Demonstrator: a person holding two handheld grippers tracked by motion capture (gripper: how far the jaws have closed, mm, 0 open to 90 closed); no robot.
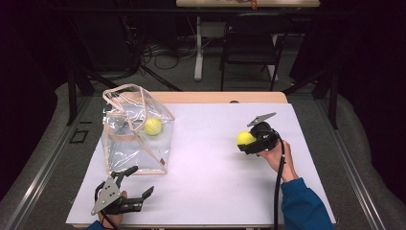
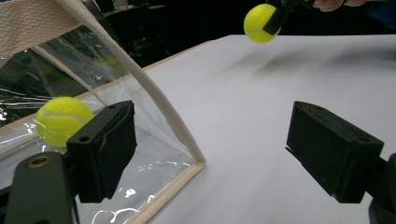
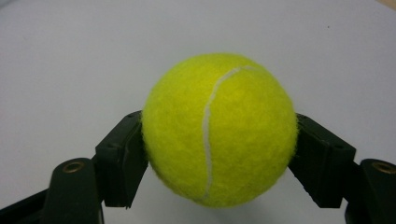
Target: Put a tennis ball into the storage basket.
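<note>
A yellow tennis ball (image 3: 219,128) sits clamped between the two black jaws of my right gripper (image 1: 245,142), held above the white table sheet at the right; the same tennis ball (image 2: 260,23) hangs in the air far off in the left gripper view. A second tennis ball (image 1: 153,126) lies inside a clear plastic bag (image 1: 119,143) with beige straps at the left; this ball (image 2: 63,120) also shows through the bag's wall. My left gripper (image 1: 141,181) rests open near the table's front left, just in front of the bag's corner, with nothing between its jaws.
The white sheet (image 1: 210,191) covers most of the table; a wooden edge (image 1: 220,97) shows at the back. A black chair (image 1: 249,43) and a white table leg (image 1: 198,48) stand beyond it. Dark curtains close in both sides.
</note>
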